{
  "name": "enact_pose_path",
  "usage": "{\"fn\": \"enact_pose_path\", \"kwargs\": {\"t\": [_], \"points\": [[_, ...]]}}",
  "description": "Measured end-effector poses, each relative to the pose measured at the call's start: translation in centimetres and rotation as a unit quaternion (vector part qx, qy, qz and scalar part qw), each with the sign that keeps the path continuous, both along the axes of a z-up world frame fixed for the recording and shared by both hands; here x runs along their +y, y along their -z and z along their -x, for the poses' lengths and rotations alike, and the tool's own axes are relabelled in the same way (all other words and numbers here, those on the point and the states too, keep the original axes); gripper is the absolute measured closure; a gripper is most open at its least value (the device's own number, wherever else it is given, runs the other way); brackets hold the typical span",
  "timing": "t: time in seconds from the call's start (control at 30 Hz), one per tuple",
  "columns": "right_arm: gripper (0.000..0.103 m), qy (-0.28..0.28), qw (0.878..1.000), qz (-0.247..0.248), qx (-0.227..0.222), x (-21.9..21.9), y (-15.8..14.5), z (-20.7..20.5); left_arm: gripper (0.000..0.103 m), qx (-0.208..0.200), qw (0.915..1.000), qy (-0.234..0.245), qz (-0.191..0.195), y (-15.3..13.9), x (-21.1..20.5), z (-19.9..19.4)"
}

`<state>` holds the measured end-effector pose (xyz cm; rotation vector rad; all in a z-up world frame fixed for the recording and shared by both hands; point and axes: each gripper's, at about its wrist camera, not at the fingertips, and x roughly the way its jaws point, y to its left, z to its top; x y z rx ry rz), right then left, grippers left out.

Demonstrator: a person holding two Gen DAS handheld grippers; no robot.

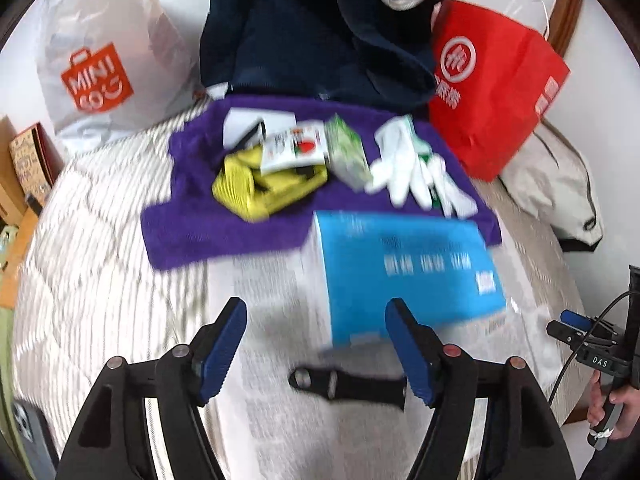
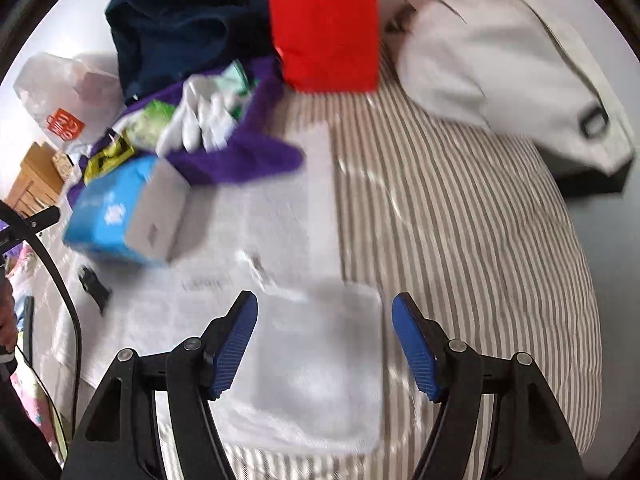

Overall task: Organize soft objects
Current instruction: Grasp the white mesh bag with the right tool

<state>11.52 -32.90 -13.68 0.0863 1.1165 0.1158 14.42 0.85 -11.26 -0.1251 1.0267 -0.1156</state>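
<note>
Sorting appears barely begun, judging by how everything lies scattered on the bed (image 2: 460, 208). Nothing is seen gathered into a bag or stacked in a tidy pile. A purple towel (image 1: 224, 224) is spread across the far middle of the striped cover, rumpled at its edges, and several things are heaped on it: a yellow cloth (image 1: 256, 188) bunched into folds, a small printed packet (image 1: 294, 148) resting on that cloth, a green packet (image 1: 348, 152) just right of it, and white gloves (image 1: 412, 172) lying limp farther right. A blue box (image 1: 404, 276) overlaps the near edge of the towel. A dark blue garment (image 1: 312, 36) is slumped at the far side, between a white plastic bag (image 1: 104, 60) on the left and a red paper bag (image 1: 492, 88) on the right. A pale fabric bag (image 2: 500, 52) sags at the far right. A black strap (image 1: 348, 388) lies near the left gripper (image 1: 316, 344).

Both views are blurred, so fine detail cannot be read. The left gripper is held spread above the cover, with nothing between its pads. The right gripper (image 2: 324, 336) is likewise spread wide, and a white folded cloth (image 2: 316, 364) is seen lying flat between its fingers, not pinched. All of the sorting is judged left to do.
</note>
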Motion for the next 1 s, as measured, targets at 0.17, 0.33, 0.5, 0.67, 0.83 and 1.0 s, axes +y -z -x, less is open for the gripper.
{"fn": "enact_pose_path", "kwargs": {"t": [0.17, 0.33, 0.5, 0.67, 0.83, 1.0], "points": [[0.034, 0.004, 1.000, 0.000, 0.012, -0.6, 1.3, 2.3, 0.032, 0.022, 0.9997, -0.002, -0.007, 2.2, -1.0, 2.2], [0.033, 0.003, 1.000, -0.024, 0.019, -0.6, 2.2, 3.2, 0.032, 0.038, 0.9993, -0.002, -0.007, 3.6, -2.2, 3.9], [0.026, -0.006, 0.999, -0.046, 0.012, 0.3, 2.2, 3.4, 0.031, 0.046, 0.9988, -0.001, -0.019, 4.4, -3.2, 4.7], [0.017, -0.025, 0.999, -0.028, 0.007, 2.2, 2.6, 2.5, 0.029, 0.047, 0.9985, -0.005, -0.027, 4.8, -3.6, 4.9], [0.014, -0.043, 0.999, 0.012, -0.013, 3.8, 2.9, 1.8, 0.026, 0.049, 0.9980, -0.009, -0.040, 4.9, -4.1, 4.5], [0.029, -0.059, 0.997, 0.030, -0.039, 3.9, 3.0, 2.2, 0.024, 0.046, 0.9967, -0.022, -0.064, 5.2, -5.2, 3.7]]}}
